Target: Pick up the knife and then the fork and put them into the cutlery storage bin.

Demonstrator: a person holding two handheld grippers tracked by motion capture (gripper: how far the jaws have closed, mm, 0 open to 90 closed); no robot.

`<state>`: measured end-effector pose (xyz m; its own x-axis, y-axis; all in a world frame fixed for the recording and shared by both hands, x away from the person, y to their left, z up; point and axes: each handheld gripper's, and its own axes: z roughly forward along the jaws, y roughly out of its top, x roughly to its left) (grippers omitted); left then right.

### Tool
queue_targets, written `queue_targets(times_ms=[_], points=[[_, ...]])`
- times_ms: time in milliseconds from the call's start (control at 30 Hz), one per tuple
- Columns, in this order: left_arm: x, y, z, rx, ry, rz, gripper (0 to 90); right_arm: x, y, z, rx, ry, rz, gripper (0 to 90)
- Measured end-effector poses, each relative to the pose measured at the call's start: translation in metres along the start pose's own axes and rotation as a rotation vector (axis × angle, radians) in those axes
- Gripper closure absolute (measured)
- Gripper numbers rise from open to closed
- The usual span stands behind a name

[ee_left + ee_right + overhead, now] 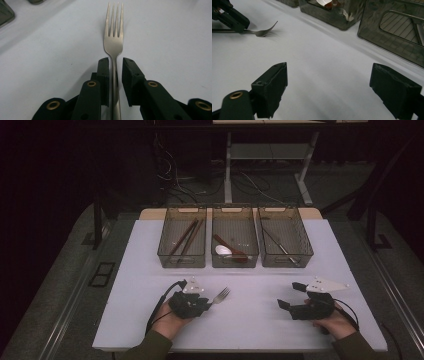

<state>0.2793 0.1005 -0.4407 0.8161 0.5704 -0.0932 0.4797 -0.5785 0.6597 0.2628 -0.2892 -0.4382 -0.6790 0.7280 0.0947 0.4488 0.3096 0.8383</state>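
From the high view, three smoky translucent bins [235, 262] line the far side of the white table [260, 325] — chopsticks in the left one, spoons in the middle. Nearer, the left gripper [206, 301] lies over a steel fork [220, 295], the right gripper [286, 305] well apart. In the left gripper view the fork [114, 42] lies flat, its slim handle between slightly parted jaws, a gap visible at one pad — released. The right gripper view shows matte black jaws spread wide over bare tabletop, gripping nothing.
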Motion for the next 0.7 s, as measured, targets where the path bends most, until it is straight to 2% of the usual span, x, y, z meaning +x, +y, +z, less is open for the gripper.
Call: queue_targets(times_ms=[133,267,367,467,567,700], points=[[0.001,-0.002,0.002,-0.005,0.001,0.004,80.2,-0.001,0.000,0.000,-0.007,0.000,-0.005,14.5],[-0.004,0.000,0.002,0.010,0.034,0.044,83.9,-0.002,0.000,0.000,-0.018,0.004,-0.003,14.5],[-0.006,0.001,0.002,0.023,0.043,0.067,84.6,-0.001,0.001,0.001,-0.008,0.011,0.014,14.5],[-0.006,0.002,0.002,0.024,0.041,0.066,84.8,-0.001,0.003,0.002,0.016,0.016,0.037,14.5],[-0.005,0.006,-0.001,-0.001,0.049,0.066,84.9,-0.001,0.008,0.003,0.030,0.030,0.068,14.4],[-0.004,0.012,-0.008,-0.060,0.055,0.052,85.0,0.001,0.017,0.004,0.034,0.055,0.087,14.3]])
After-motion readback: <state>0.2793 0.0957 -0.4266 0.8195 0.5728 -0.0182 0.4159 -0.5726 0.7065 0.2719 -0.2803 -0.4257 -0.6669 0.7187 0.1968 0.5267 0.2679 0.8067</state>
